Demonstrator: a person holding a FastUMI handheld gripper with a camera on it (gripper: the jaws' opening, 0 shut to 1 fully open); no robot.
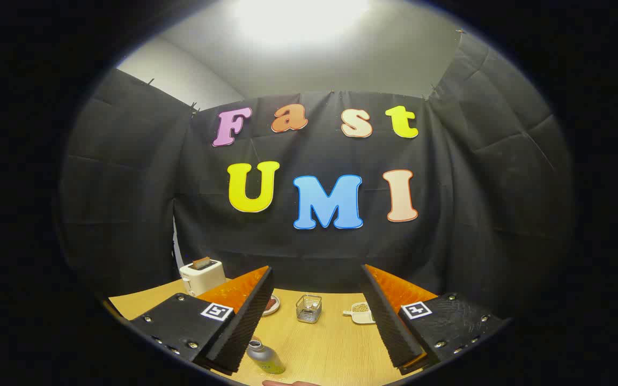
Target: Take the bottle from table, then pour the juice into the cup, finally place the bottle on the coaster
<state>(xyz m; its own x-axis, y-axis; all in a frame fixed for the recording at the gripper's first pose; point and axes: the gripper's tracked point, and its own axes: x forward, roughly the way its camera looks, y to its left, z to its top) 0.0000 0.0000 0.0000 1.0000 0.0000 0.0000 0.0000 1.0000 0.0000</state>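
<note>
Toaster (202, 274), wire basket (309, 308), small dish (361, 312) on wooden table (330, 348).

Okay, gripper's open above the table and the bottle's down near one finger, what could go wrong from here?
1. The bottle sits close beside one finger of the open gripper, not centred between them, so closing now might knock it over.
2. The wire basket, the small dish and the toaster stand beyond the fingers; a wide swing may hit them.
</note>
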